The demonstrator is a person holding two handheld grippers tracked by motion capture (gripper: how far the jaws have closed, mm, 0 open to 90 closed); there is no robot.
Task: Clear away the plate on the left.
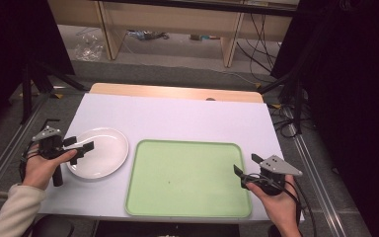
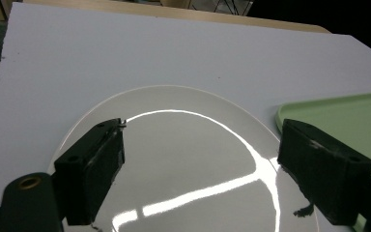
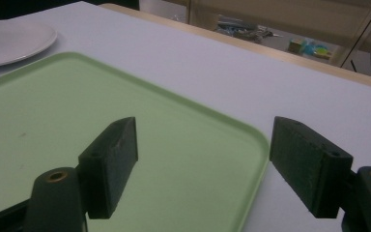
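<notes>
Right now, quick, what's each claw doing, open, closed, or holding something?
Left claw: open, over the white plate, gripping nothing.
Right claw: open, at the green tray's right edge, gripping nothing.

The white plate (image 1: 101, 154) is round, glossy and empty, lying flat and upright near the tabletop's left edge. The pale green tray (image 1: 187, 177), rectangular with rounded corners and a raised rim, lies flat just beside it, along the tabletop's near edge.
</notes>
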